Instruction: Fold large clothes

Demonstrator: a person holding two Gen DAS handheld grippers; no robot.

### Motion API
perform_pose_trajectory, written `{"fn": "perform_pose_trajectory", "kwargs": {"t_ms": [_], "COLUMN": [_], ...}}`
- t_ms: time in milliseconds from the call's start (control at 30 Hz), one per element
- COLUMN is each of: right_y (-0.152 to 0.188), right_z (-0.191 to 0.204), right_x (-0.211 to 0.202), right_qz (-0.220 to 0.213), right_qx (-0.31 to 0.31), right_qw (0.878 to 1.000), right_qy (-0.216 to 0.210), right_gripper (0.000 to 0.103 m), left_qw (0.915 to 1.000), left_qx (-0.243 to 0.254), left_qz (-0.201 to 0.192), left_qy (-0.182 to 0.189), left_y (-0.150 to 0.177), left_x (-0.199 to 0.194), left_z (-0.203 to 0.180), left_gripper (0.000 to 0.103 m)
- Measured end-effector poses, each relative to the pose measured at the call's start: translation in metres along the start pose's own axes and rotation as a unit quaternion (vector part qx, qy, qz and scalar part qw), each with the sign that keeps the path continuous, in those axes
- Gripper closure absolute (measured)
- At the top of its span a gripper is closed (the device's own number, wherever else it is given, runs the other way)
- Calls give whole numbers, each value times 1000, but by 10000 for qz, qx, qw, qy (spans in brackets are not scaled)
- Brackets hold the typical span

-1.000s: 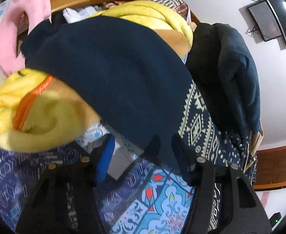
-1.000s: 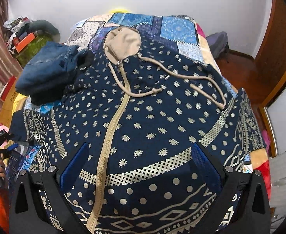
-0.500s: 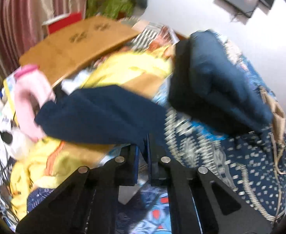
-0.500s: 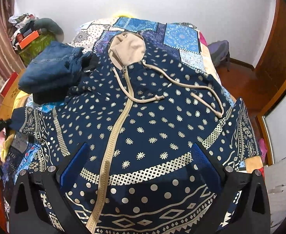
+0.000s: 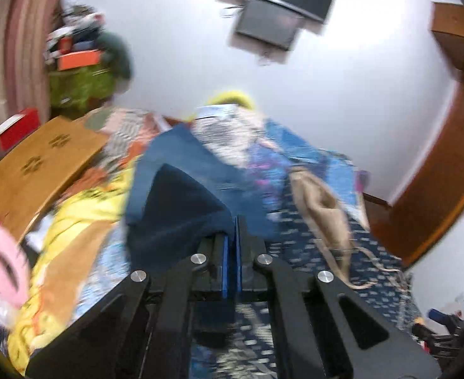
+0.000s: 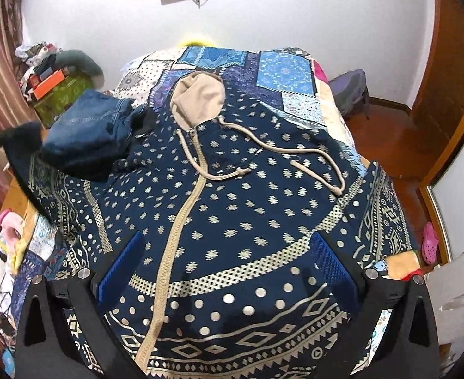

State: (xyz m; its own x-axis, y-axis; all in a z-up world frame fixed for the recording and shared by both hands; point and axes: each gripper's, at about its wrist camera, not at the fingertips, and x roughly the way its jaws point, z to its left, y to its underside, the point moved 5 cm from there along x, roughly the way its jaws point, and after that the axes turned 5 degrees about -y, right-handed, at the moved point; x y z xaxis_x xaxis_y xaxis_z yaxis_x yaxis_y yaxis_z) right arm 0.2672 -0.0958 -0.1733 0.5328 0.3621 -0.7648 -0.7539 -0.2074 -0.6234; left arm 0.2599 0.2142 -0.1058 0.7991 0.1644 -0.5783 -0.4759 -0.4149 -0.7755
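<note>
- Left wrist view, blurred: the left claw (image 5: 232,237) is pressed together, pinching a fold of the navy sleeve (image 5: 181,208) between its blue pads (image 5: 225,265).
- The sleeve rises from the claw tips as a dark peak, lifted off the bed (image 5: 326,164).
- Behind the sleeve sit folded jeans (image 5: 181,148); to the left lie a yellow blanket (image 5: 83,208) and a wooden board (image 5: 39,170).
- The beige hood (image 5: 320,202) and a drawstring (image 5: 371,259) lie right of the claw.
- Right wrist view: the hoodie (image 6: 232,195) lies face up across the bed, zipper (image 6: 178,221) closed, hood towards the wall.
- The right claw (image 6: 228,265) is spread wide above the hem; nothing sits between its pads.
- The jeans rest on the hoodie's left shoulder.
- At the far left edge the raised sleeve shows as a dark blur, with the left claw only partly in view.
</note>
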Motion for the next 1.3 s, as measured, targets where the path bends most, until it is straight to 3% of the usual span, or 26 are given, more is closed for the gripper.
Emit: {"fn": "perform_pose_trajectory", "kwargs": {"t_ms": [200,367,600,733,867,933,1067,1100,1167,1300], "right_y": [1,3,5,4,3,2,-2,-5,-8,-23], "right_z": [-19,-32,-38,-36,-32,-30,-24,-20,-14,9], "right_x": [-3,-5,-10,-11,-13,-13,-13,-14,-15,-17], "right_qz": [-54,-53,-65,-66,-85,-89,-83,-88,-105,-171], "right_qx": [221,353,375,270,147,110,42,-6,-80,-372], "right_qw": [9997,9992,9991,9994,9995,9996,9997,9998,9998,9991], "right_qy": [82,157,178,216,250,246,221,184,147,55], "right_gripper": [0,0,0,0,0,0,0,0,0,0], "left_qw": [9958,9852,9580,9371,9223,9213,9218,9245,9299,9484], "left_qx": [533,1030,1682,1807,1913,1989,2012,2027,2051,2052], "left_qz": [221,785,1845,2569,2975,2974,2960,2878,2718,2118], "left_qy": [713,1124,1411,1522,1558,1524,1490,1458,1389,1164], "left_y": [9,45,117,156,182,187,184,179,167,131], "left_x": [10,33,67,85,93,90,79,73,65,41], "left_z": [-77,-134,-185,-194,-197,-194,-187,-183,-175,-149], "left_gripper": [101,101,101,101,101,98,83,80,63,55]}}
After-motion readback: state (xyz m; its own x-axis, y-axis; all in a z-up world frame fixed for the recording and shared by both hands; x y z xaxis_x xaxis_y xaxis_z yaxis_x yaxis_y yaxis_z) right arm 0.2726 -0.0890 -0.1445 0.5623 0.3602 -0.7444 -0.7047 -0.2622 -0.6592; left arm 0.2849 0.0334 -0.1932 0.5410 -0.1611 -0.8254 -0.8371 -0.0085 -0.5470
